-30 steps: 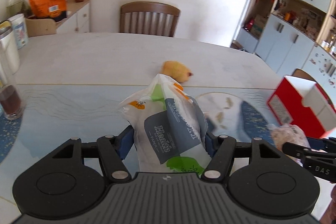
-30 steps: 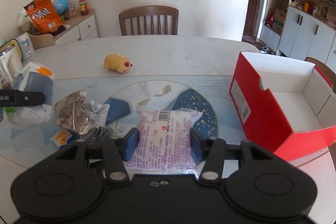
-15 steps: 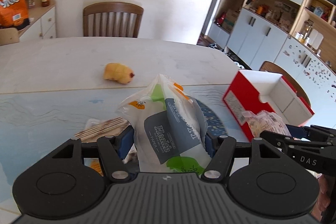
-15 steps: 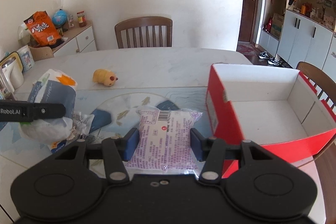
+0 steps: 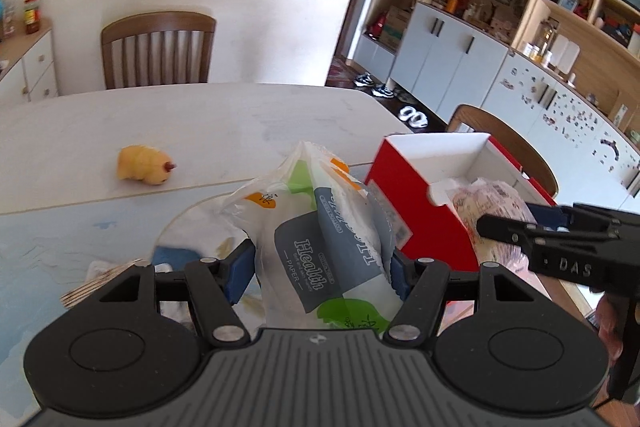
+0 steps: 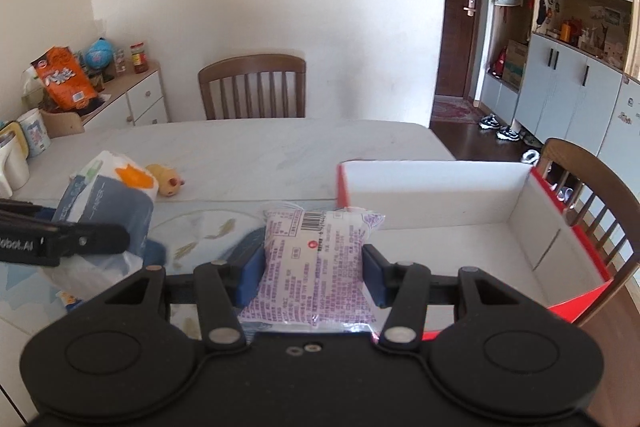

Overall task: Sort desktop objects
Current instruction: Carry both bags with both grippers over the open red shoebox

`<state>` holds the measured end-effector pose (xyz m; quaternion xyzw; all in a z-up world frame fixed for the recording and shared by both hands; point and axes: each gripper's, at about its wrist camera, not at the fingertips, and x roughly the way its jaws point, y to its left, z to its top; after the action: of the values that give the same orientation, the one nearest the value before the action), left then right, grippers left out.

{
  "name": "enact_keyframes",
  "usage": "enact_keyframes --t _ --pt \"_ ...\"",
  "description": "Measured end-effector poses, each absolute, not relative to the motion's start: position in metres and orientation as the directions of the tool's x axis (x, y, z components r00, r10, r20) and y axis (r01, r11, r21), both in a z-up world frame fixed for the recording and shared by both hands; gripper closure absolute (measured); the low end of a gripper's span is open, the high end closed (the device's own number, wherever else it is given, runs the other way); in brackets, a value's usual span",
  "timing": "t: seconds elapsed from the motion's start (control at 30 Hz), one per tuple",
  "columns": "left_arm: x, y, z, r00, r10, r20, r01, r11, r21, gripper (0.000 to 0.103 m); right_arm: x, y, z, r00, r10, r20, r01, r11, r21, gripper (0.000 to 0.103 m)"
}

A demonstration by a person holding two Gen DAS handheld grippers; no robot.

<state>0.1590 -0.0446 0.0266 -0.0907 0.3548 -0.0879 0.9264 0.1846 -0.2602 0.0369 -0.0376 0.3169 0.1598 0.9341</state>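
Right wrist, snack packet between jaws

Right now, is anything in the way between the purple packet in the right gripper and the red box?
Nothing visible is. The right gripper holds the purple packet at the open red box, whose white inside looks empty. The tissue pack hangs off to the left.

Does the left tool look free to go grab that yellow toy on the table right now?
Probably not. The left tool is shut on the tissue pack, so its jaws are full. The yellow toy lies in the open on the table, otherwise unobstructed.
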Motion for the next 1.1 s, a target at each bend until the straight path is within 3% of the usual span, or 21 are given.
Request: enact_keyframes --t 0.57,1.1 --pt "0.217 -0.158 0.04 0.702 -0.312 -0.641 0.247 0.95 -0.193 0.038 0.228 -0.356 0.044 0.782 0.212 -0.586 -0.26 0.966 0.002 0.051" --pt "0.285 -0.261 0.024 0.625 -0.334 -0.706 0.366 0.924 -0.113 0.038 0.268 -0.438 0.03 0.778 0.159 -0.608 -0.182 0.983 0.023 0.051"
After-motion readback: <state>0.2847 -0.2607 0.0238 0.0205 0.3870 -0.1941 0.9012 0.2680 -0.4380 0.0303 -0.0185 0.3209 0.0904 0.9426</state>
